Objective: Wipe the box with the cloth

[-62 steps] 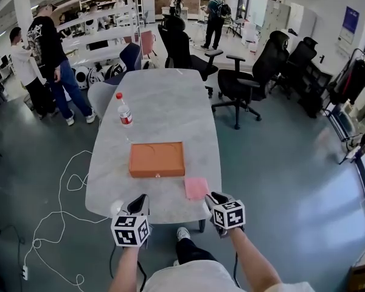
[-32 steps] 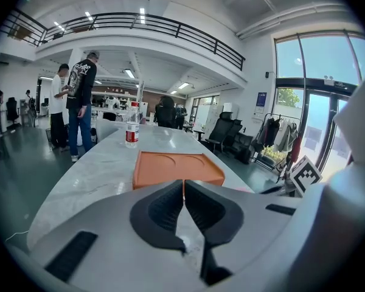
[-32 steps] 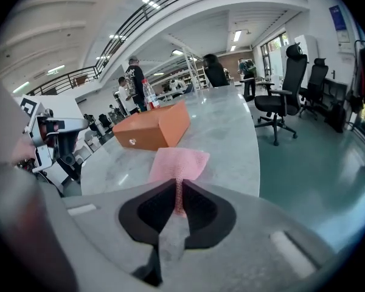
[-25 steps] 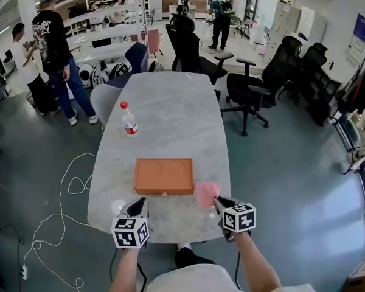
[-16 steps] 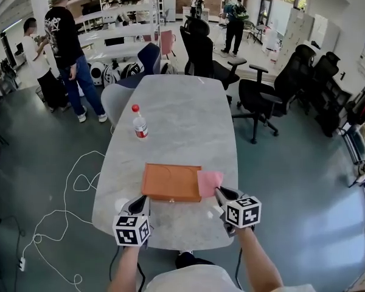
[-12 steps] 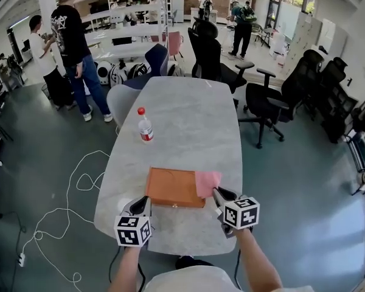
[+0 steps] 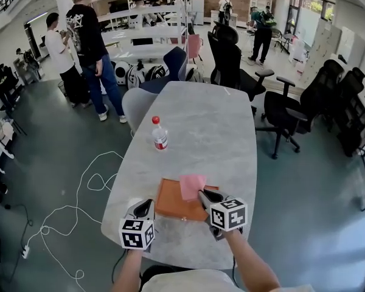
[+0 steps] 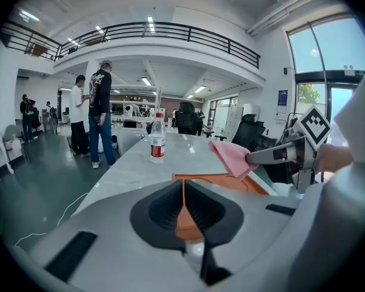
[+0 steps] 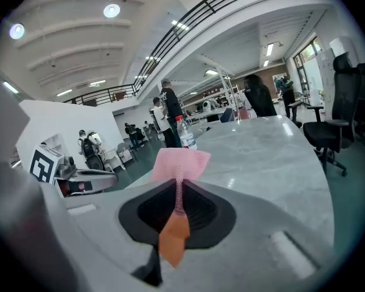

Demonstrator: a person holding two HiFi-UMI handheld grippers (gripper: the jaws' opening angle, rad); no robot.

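Observation:
An orange flat box (image 7: 170,204) lies near the front edge of the grey table (image 7: 198,126). My right gripper (image 7: 202,194) is shut on a pink cloth (image 7: 191,186) and holds it just above the box's right part. In the right gripper view the cloth (image 9: 179,163) stands up from between the pads, with the box (image 9: 173,242) showing orange below. My left gripper (image 7: 147,205) hovers by the box's near-left corner, shut with nothing in it. In the left gripper view the box (image 8: 255,184) lies just ahead, with the cloth (image 8: 231,157) hanging over it.
A plastic bottle (image 7: 160,135) with a red cap stands further up the table on the left. Black office chairs (image 7: 231,59) stand at the far end and right side. People (image 7: 88,35) stand at the back left. A white cable (image 7: 79,205) loops on the floor at left.
The right gripper lifted the pink cloth from the table right of the box and carried it left over the box. The left gripper moved slightly forward toward the box.

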